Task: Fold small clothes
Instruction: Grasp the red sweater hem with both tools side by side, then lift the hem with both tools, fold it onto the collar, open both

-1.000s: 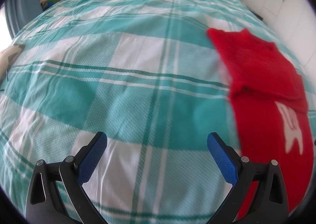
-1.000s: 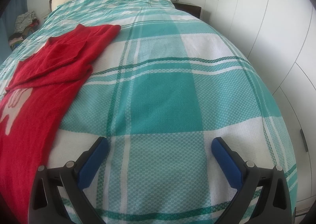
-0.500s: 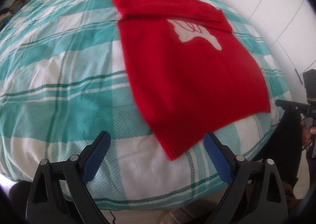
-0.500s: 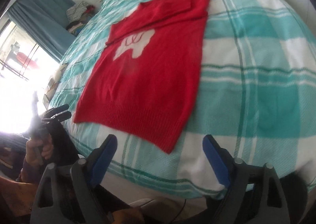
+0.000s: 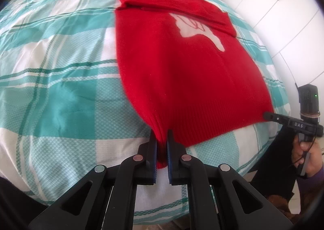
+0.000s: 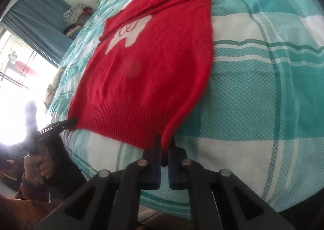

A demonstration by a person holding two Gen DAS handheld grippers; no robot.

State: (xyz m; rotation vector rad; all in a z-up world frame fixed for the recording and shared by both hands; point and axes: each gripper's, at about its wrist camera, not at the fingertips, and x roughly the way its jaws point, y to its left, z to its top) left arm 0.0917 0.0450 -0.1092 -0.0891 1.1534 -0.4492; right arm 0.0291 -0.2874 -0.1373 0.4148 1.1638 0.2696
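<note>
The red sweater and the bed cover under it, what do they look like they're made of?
The red sweater looks like soft, matte knit, maybe wool or acrylic: its hem is ribbed and the surface slightly fuzzy. The bed cover looks like thin woven cotton or a blend, with a fine textured weave in the teal and white checks.

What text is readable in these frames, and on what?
"DAS": white letters on the right gripper, seen from the left wrist view.
White print on the left gripper, seen from the right wrist view: too blurred to read.
Red stitched marks on the white patch of the sweater: not legible as letters.
</note>
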